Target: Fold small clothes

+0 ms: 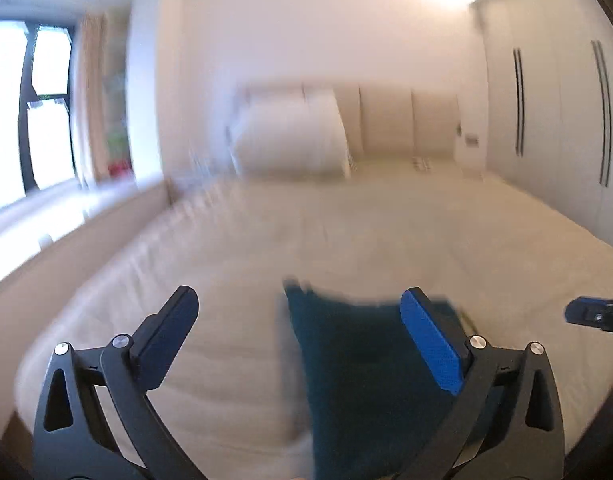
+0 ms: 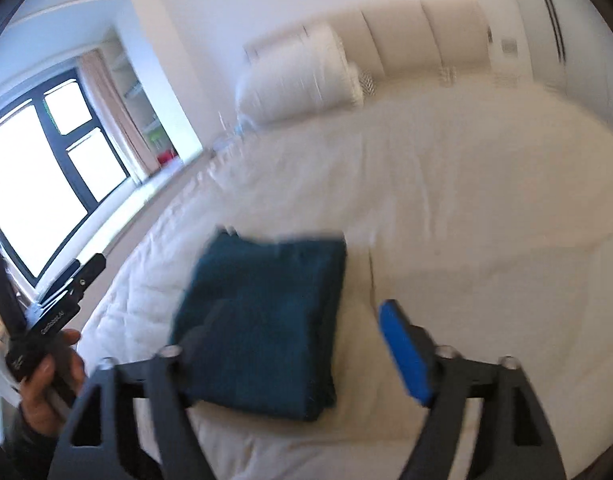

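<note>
Nearest the right wrist camera, the right claw point(image 2: 302, 344) stands spread wide with nothing between its fingers, its blue pad to the right and its dark finger over the near left corner of the one garment in sight, a teal folded cloth point(image 2: 266, 320). That cloth lies flat as a neat rectangle on the cream bed point(image 2: 466, 240), close to the near edge and slightly left of the middle, with a thin strip of sheet showing in front of it. In the left wrist view the left claw point(image 1: 298, 336) is likewise spread wide and holds nothing; the cloth point(image 1: 358, 380) lies between and below its fingers, nearer the right one, though blur hides whether anything touches. Each claw shows at the edge of the other's view: the left one point(image 2: 66, 284), gripped by a hand point(image 2: 54, 368), hangs off the bed's left side, and a tip of the right one point(image 1: 594, 316) shows at far right. Beyond the cloth the sheet runs bare and lightly creased to one stack of white pillows point(image 2: 302, 72) at the far left, against a padded headboard point(image 2: 422, 36). A dark-framed window point(image 2: 46, 176) with a curtain lines the left wall, and white wardrobe doors point(image 1: 554, 120) with long handles line the right.
</note>
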The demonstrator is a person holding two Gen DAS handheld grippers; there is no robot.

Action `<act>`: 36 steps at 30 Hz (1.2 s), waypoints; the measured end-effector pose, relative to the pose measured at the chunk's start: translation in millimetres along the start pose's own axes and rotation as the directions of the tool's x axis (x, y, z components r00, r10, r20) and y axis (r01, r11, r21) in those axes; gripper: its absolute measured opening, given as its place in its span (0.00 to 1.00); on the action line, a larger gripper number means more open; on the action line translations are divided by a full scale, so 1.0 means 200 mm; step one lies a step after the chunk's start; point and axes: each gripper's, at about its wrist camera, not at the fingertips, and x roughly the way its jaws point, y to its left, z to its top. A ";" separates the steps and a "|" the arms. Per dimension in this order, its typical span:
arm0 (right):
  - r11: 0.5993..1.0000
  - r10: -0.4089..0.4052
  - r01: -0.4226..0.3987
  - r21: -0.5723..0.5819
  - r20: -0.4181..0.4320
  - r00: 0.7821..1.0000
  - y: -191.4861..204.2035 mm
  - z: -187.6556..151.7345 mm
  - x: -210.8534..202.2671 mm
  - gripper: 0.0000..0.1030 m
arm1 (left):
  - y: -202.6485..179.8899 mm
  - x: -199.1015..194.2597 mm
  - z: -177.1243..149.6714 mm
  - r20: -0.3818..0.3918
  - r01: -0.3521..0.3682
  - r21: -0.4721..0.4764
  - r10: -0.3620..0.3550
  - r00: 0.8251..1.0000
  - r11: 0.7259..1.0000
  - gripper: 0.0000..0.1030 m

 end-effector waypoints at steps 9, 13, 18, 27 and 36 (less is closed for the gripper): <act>0.987 -0.100 0.128 -0.096 0.258 0.961 0.33 0.08 -0.35 1.00 | -0.09 -0.27 0.18 -0.046 -0.056 0.152 0.064 0.997 0.987 1.00; 0.966 -0.189 0.226 -0.122 0.259 0.947 0.38 0.08 -0.39 1.00 | -0.09 -0.22 0.12 -0.173 -0.035 0.065 0.045 0.984 0.997 1.00; 0.974 -0.181 0.193 -0.120 0.103 0.978 0.39 0.02 -0.29 1.00 | -0.07 -0.08 -0.07 -0.346 -0.010 -0.008 0.006 0.938 1.000 1.00; 0.963 -0.249 0.246 -0.112 -0.009 0.969 0.37 -0.11 -0.12 1.00 | -0.05 0.09 -0.31 -0.475 -0.025 -0.053 -0.003 0.880 0.998 1.00; 0.958 -0.268 0.260 -0.123 -0.056 0.962 0.36 -0.15 -0.03 1.00 | -0.03 0.18 -0.38 -0.514 -0.016 -0.053 -0.014 0.858 0.998 1.00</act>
